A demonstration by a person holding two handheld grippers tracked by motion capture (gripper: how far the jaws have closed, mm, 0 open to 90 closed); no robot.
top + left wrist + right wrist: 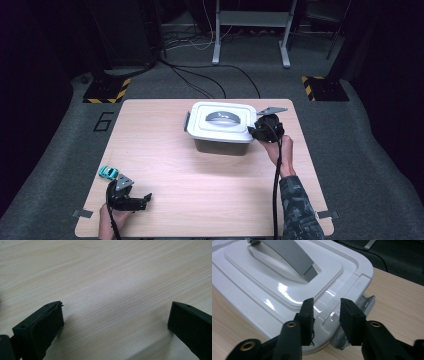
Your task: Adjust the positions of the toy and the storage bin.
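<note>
Teal toy car (pixel 107 172) sits on the wooden table (pixel 165 165) at about 8 o'clock, close to the edge. Floor past the table at 12 o'clock: black cables (pixel 200 75), grey metal stand (pixel 250 30). Two black-and-yellow striped floor plates, (pixel 106 91) at 10 o'clock and (pixel 325 87) at 2 o'clock.

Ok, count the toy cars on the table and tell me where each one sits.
1. A small teal toy car sits near the table's front-left corner, just beyond the left gripper. More could be hidden inside the closed white storage box.

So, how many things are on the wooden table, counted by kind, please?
Storage box with white lid: 1
Turquoise toy car: 1
Hand-held grippers: 2, left gripper and right gripper
Total: 4
</note>
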